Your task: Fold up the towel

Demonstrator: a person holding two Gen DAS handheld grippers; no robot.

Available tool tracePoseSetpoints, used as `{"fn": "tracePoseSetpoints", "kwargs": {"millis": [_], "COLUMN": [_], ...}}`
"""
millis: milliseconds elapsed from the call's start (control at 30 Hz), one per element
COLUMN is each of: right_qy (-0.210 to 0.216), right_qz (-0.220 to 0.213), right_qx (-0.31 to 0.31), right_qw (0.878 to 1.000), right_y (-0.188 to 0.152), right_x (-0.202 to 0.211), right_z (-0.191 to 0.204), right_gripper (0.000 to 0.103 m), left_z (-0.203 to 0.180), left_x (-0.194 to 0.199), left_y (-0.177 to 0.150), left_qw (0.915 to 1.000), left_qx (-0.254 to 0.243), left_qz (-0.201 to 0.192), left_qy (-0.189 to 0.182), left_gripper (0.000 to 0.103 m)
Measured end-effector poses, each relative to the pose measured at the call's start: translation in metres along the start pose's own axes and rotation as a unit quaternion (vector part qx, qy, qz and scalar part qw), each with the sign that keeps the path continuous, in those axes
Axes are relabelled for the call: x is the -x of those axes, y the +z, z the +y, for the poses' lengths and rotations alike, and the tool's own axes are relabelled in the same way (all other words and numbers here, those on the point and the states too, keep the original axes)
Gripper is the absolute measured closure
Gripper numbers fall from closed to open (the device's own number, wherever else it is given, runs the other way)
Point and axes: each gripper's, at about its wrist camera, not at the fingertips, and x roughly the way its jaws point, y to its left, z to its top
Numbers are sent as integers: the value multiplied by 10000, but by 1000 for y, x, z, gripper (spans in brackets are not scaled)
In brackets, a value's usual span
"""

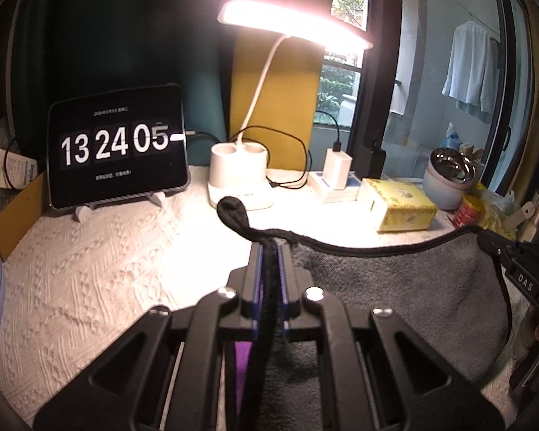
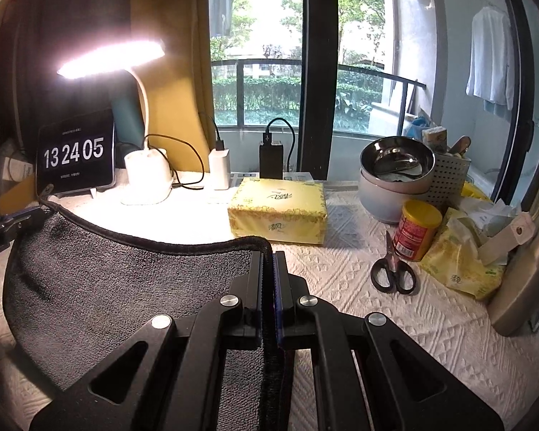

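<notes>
Grey towel point(image 2: 125, 287) with black piping strung between both tools, sagging in a curve over the white textured table cloth point(image 1: 90, 269). Left tool point(image 1: 269, 248) clenched on one top corner, black hanging loop point(image 1: 233, 212) poking up past the tips. Right tool point(image 2: 268, 255) clamped tight on the other top corner, the piped edge running off to the left from there toward the other tool.

Room to move: plenty of bare cloth left of the towel in the left wrist view, up to the tablet clock point(image 1: 116, 147) reading 13 24 05 on its stand. Back edge crowded though: lit desk lamp point(image 2: 143, 179) on its white base, white charger point(image 2: 219, 168), black adapter point(image 2: 271, 161), all cabled. Yellow tissue box point(image 2: 278, 215) just behind the towel's top edge, near the right tool's tips. Right side fairly open close in, then black scissors point(image 2: 393, 273) lying flat beside a red can with yellow lid point(image 2: 417, 230), and a soft yellow tissue pack point(image 2: 460, 262) past that.

Containers: steel bowl point(image 2: 395, 158) nested in a pale grey bowl point(image 2: 381, 197), something flat and shiny inside, can't tell what. White perforated holder point(image 2: 449, 176) right behind it, with a wooden handle and a yellowish pack sticking out.
</notes>
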Motion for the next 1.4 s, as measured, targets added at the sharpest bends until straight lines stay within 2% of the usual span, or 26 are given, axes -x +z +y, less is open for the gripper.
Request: {"fn": "tracePoseSetpoints", "kwargs": {"millis": [433, 667, 867, 1000, 1067, 1100, 1133, 1233, 1400], "right_qy": [-117, -150, -176, -205, -229, -275, -296, -348, -360], "right_qz": [159, 420, 502, 548, 567, 581, 600, 614, 500], "right_qx": [1, -51, -128, -171, -185, -191, -193, -218, -279], "right_qw": [9998, 9990, 9985, 9981, 9980, 9977, 9976, 9973, 9977], "right_y": [2, -2, -2, -2, -2, -2, -2, -2, 1], "right_x": [-30, -47, -51, -52, -52, -53, -52, -50, -37], "right_z": [-2, -3, -6, -7, -7, -8, -8, -9, -11], "right_gripper": [97, 97, 97, 96, 90, 85, 80, 70, 70], "left_z": [14, 24, 34, 36, 37, 39, 40, 41, 40], "left_x": [-34, -59, -65, -62, -61, -58, -55, -47, -35], "left_y": [-4, -13, -15, -14, -13, -12, -11, -9, -10], "left_qw": [9995, 9959, 9930, 9927, 9925, 9925, 9926, 9935, 9940], "left_qx": [164, 371, 637, 677, 678, 710, 734, 711, 696], "left_qz": [279, 823, 993, 968, 954, 917, 884, 793, 747], "left_qy": [12, 59, 85, 244, 362, 389, 389, 399, 397], "left_gripper": [95, 92, 87, 76, 57, 38, 29, 28, 28]}}
